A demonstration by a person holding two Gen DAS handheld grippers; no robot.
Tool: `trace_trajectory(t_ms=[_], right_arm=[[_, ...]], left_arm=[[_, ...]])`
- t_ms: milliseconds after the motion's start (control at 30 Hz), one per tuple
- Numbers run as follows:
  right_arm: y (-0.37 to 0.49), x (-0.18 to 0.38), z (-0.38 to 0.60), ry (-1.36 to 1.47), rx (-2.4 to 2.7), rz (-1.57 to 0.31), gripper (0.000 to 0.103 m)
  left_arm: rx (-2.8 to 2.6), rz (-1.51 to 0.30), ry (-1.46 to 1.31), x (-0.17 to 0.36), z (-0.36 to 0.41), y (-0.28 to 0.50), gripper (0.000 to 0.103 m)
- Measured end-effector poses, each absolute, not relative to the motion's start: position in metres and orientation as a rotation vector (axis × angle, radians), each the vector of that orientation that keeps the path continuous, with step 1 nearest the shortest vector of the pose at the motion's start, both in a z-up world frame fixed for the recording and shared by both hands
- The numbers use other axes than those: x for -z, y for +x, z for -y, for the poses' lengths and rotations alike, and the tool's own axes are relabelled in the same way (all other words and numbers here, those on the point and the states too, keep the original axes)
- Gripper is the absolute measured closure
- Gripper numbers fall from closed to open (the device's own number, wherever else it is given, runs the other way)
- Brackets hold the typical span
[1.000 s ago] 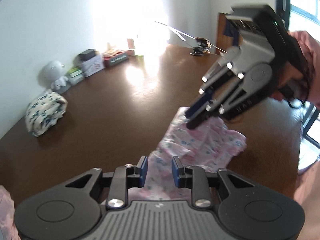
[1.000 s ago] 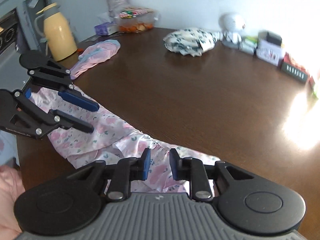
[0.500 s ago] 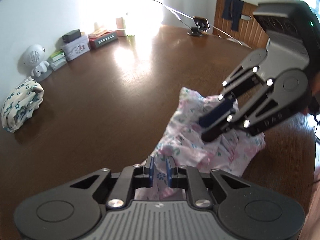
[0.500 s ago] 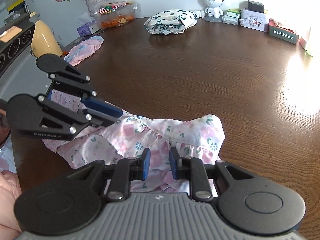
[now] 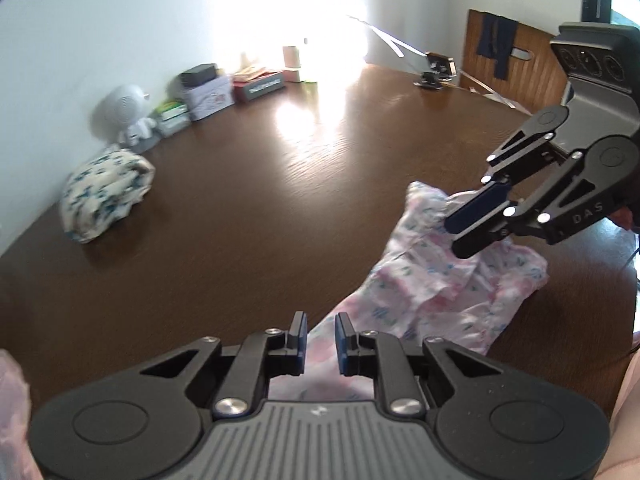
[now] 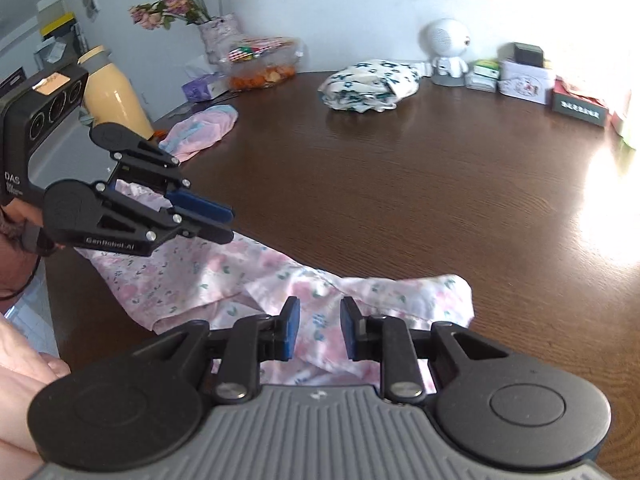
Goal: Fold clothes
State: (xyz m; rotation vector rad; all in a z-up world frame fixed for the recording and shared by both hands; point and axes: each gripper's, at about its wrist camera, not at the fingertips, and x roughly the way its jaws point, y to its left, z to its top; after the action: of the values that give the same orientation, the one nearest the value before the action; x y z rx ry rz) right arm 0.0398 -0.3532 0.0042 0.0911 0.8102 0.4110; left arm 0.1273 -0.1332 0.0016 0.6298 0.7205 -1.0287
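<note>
A pink floral garment point(image 5: 432, 284) lies crumpled on the dark wooden table point(image 5: 280, 184) near its front edge; it also shows in the right wrist view point(image 6: 256, 280). My left gripper point(image 5: 321, 338) hovers just above one end of it, jaws a little apart and holding nothing. In the right wrist view the left gripper point(image 6: 218, 222) is seen at the left over the cloth. My right gripper point(image 6: 319, 330) is open above the garment's other end, empty. In the left wrist view the right gripper point(image 5: 464, 228) hangs over the cloth's raised edge.
A folded white-and-blue floral garment point(image 5: 106, 194) lies at the back by a white robot-shaped speaker point(image 5: 120, 114) and small boxes point(image 5: 208, 94). A pink garment point(image 6: 200, 130), yellow flask point(image 6: 110, 94), flower vase point(image 6: 218, 32) and snack container point(image 6: 262, 66) are at the far left. A wooden chair point(image 5: 516, 68) stands behind the table.
Both grippers have let go of the pink garment and opened a little. The cloth has dropped from its lifted bunch and lies flatter on the table.
</note>
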Motion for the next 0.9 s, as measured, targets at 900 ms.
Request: trace_trajectory(t_ms=[900], right_arm=[[0.051,-0.003,0.300,-0.005,-0.464,-0.851,0.073]], left_arm=[[0.719,-0.750,0.486,-0.011,-0.004,0.132,0.075]])
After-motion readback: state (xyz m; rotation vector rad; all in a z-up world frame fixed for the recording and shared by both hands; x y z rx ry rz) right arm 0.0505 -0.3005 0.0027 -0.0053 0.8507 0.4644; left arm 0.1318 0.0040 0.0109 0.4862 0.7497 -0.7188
